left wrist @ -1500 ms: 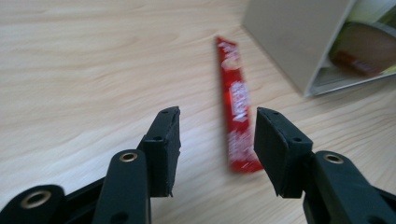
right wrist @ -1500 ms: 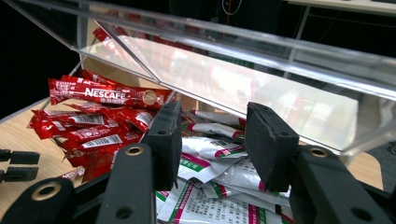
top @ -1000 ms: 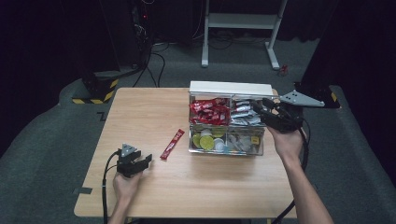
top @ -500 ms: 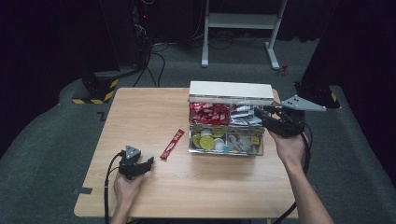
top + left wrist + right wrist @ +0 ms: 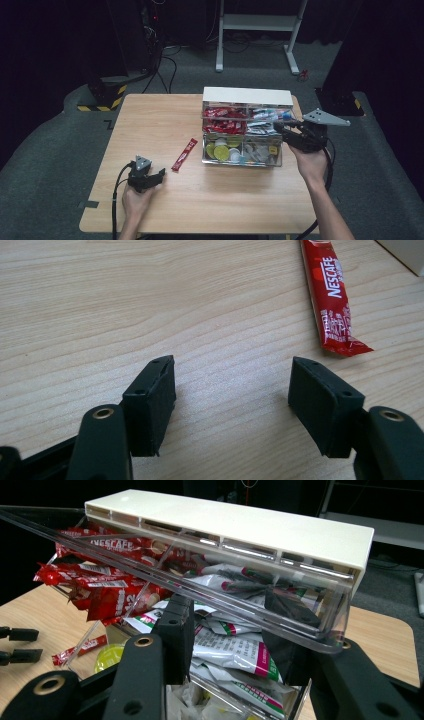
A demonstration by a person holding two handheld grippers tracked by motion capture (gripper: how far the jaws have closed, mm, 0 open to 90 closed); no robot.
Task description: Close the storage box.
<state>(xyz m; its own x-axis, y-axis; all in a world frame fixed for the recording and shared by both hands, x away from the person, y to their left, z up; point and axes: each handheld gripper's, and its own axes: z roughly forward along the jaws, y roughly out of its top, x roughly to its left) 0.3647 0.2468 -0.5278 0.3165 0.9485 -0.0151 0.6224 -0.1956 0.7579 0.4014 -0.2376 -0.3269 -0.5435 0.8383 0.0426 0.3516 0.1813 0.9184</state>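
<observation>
**Left jaws spread, red sachet lying free on the table**

Left gripper (image 5: 150, 178) sat low on the pale wooden table (image 5: 150, 120) with its two black jaws well apart and nothing between them; they had just been opening further. Just ahead of it lay the long red Nescafé coffee sachet (image 5: 332, 295), flat on the wood and apart from both pads. Judging from that, the sachet had been let go there, or a pick was being lined up; which of the two could not be told.

Right gripper (image 5: 280, 131) was at the right end of the clear plastic compartment box with a white back (image 5: 247, 95), its jaws set either side of the clear hinged lid (image 5: 165, 570), which was tilted up. Whether the pads pressed on the lid could not be told.

Inside the box, one rear compartment held a heap of red sachets (image 5: 95, 585), and the one beside it white sachets with green and pink print (image 5: 230, 652). The front compartments held round yellow-green capsules (image 5: 220, 150) and small pale packets that were too small to make out
</observation>
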